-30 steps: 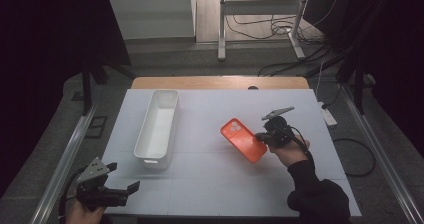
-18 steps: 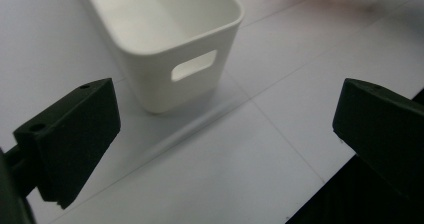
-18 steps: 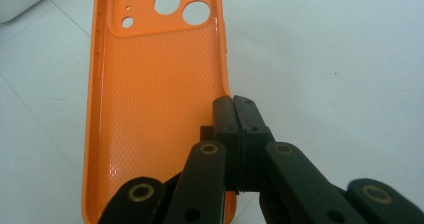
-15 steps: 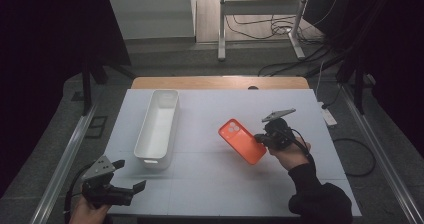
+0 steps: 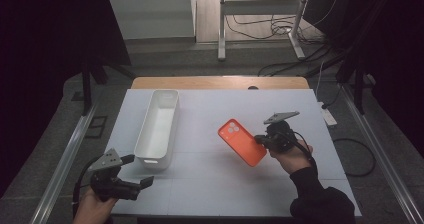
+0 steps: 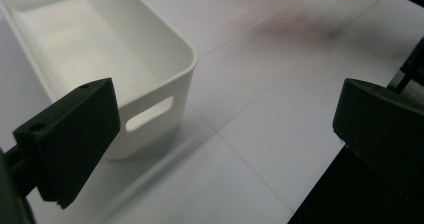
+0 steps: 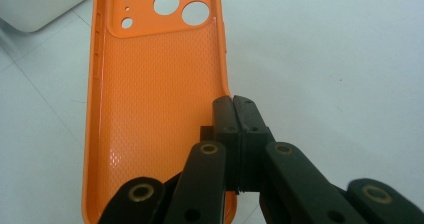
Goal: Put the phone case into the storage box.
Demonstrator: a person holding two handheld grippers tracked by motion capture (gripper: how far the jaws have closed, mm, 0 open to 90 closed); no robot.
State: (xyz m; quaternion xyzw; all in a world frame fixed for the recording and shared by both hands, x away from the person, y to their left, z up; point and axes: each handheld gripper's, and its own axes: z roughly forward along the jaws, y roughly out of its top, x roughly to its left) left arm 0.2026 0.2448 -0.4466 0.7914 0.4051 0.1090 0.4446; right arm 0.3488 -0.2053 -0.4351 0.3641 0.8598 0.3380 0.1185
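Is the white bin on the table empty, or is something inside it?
Empty. The white bin shows a bare floor in the high view, and the left gripper view shows a bare inside too.

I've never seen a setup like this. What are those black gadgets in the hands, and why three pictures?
A person holds a two-jaw gripper in each hand. The high view looks down on the white table; each of the other views comes from a camera riding on a gripper. The right gripper is shut on the side edge of an orange phone case, seen close in the right gripper view. The left gripper is open, holding nothing, near the end of a white bin that looks empty.
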